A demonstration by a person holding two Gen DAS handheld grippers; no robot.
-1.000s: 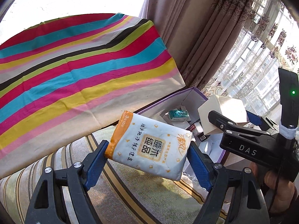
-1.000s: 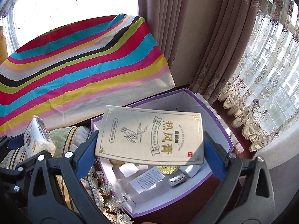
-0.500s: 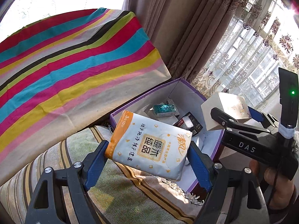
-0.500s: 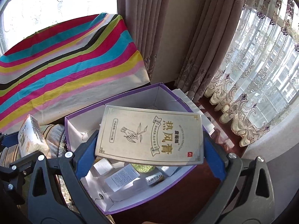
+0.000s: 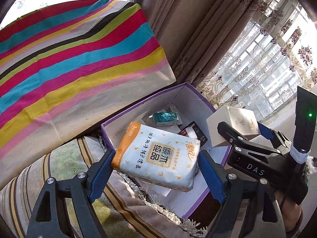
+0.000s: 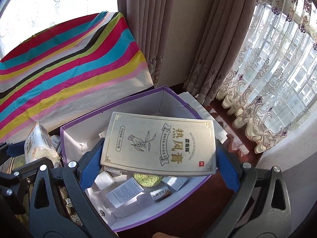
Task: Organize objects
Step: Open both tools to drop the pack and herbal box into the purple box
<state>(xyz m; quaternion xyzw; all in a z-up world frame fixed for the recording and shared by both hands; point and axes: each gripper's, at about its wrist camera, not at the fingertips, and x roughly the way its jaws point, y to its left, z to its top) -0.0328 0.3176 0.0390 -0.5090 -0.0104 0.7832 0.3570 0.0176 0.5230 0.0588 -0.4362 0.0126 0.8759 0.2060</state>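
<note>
Left wrist view: my left gripper (image 5: 156, 166) is clamped on the tissue pack (image 5: 156, 154), one blue pad at each short end, so the pack's long axis runs straight across between my fingers; the jaws have just been easing a touch wider, yet the pack hangs in them, its right end tilted a little away. Just beyond and below the pack lies the box (image 5: 200, 97), purple-rimmed, white inside, open-topped; the pack's far half is over its near corner, the near half over the fringed cushion (image 5: 65, 164); so my judgement is that the coming move is forward and down, into the box. To my right is my right gripper (image 6: 158, 156), clamped across the long axis of a flat carton (image 6: 158, 144), which in the right wrist view hangs squarely above the middle of the box; that hand looks the nearer to a drop, mine sits at the edge. Count: one tissue pack, one carton, one box, two grippers; inside the box I see one green packet (image 5: 166, 118), one dark packet (image 5: 193, 131), and several white cartons and leaflets too jumbled to count. Behind everything, one striped cloth (image 5: 79, 59) and curtains (image 5: 198, 29).
</note>
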